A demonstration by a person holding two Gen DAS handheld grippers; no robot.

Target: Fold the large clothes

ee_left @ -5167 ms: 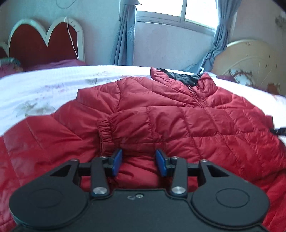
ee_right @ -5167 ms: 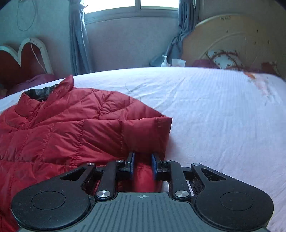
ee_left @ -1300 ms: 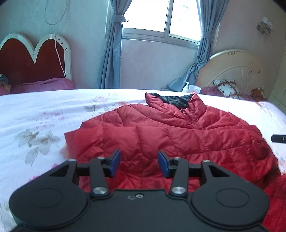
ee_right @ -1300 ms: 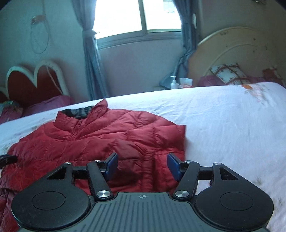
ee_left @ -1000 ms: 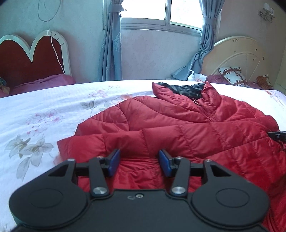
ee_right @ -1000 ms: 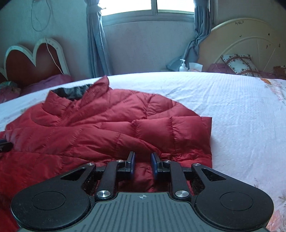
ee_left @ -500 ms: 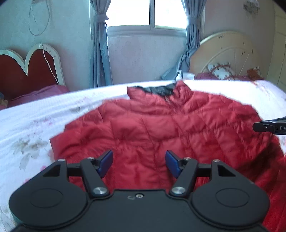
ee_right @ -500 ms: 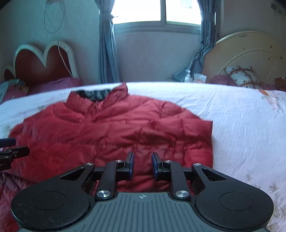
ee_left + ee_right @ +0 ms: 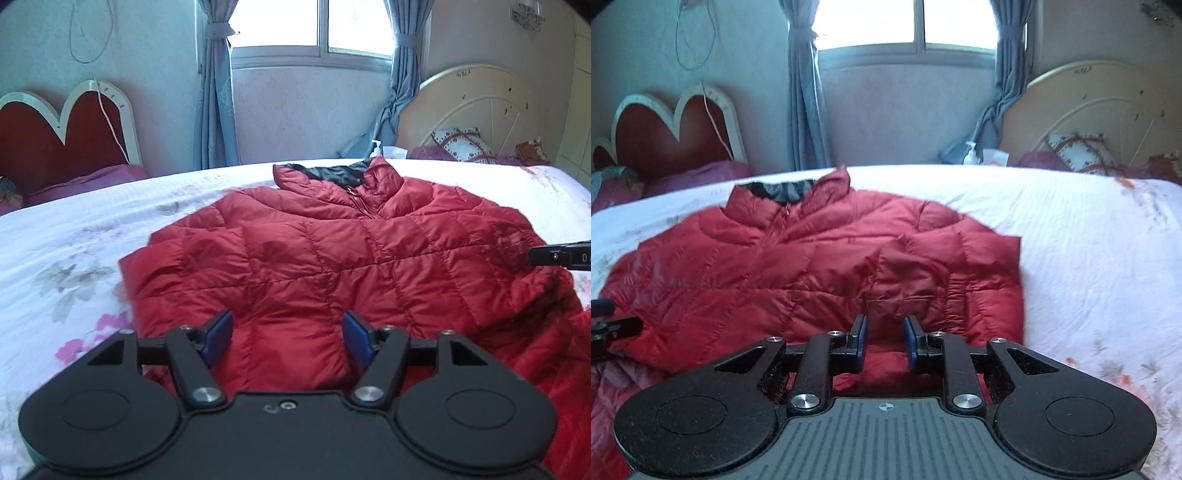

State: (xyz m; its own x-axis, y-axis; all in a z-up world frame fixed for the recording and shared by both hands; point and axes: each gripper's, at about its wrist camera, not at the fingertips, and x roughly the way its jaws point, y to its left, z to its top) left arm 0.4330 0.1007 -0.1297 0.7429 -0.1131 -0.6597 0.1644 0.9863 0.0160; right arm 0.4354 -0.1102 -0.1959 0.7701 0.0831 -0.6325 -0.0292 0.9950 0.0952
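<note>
A wide bed (image 9: 74,236) under a white, flower-printed sheet fills both views, and a red quilted jacket (image 9: 332,258) lies spread across the middle of it, collar toward the window (image 9: 314,26), black lining showing at the neck. Both sleeves are folded in over the body. The jacket's near hem is cut off behind each gripper's black body, so how it lies there cannot be made out.

The left gripper (image 9: 288,336) hangs over the jacket's lower edge with its blue pads standing well apart; its jaws have just been opening, and the fabric below sits between them without being pressed. The right gripper (image 9: 884,341) has its pads drawn close together, with a ridge of red fabric between them (whether the pads actually pinch it is hard to tell, since the contact is hidden by the fingers).

Beyond the bed stand a heart-shaped red headboard (image 9: 676,133) and a cream headboard (image 9: 480,110); a small pump bottle (image 9: 971,153) between them is blurred.
</note>
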